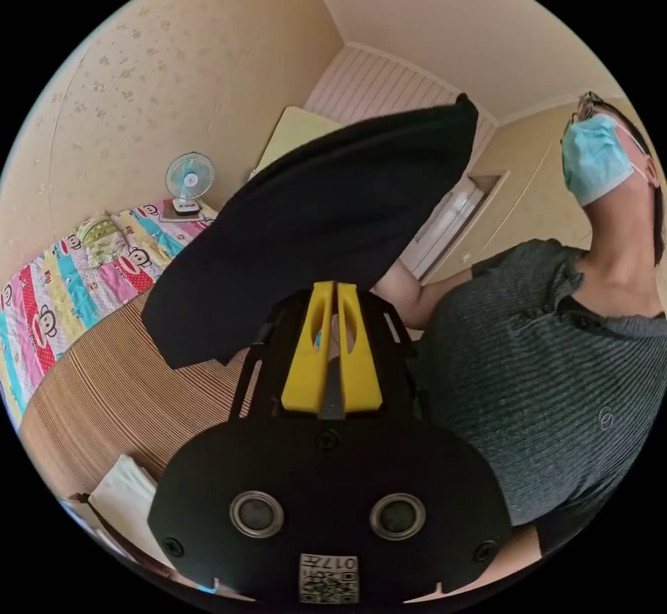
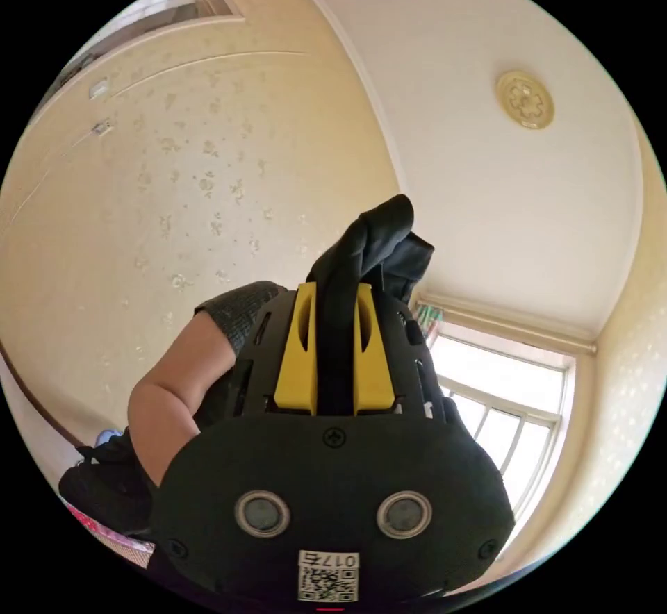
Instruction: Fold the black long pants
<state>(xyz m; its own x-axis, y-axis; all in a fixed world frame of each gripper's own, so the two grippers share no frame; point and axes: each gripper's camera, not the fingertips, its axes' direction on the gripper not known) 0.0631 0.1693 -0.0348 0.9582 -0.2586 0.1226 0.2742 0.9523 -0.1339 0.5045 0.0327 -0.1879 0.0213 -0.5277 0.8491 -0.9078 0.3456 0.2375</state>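
While the right gripper (image 2: 335,308) clamps a bunched fold of the black pants (image 2: 372,242) held toward the ceiling, left gripper (image 1: 332,294) pinches their edge, cloth spread above the bed (image 1: 104,385)

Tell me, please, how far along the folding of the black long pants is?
Early. Done: both grippers have picked up the black long pants. In hand: the right gripper is clamped on a bunched band of the fabric, held aloft; the left gripper pinches an edge. Left: no neat fold visible; laying flat and folding remain.
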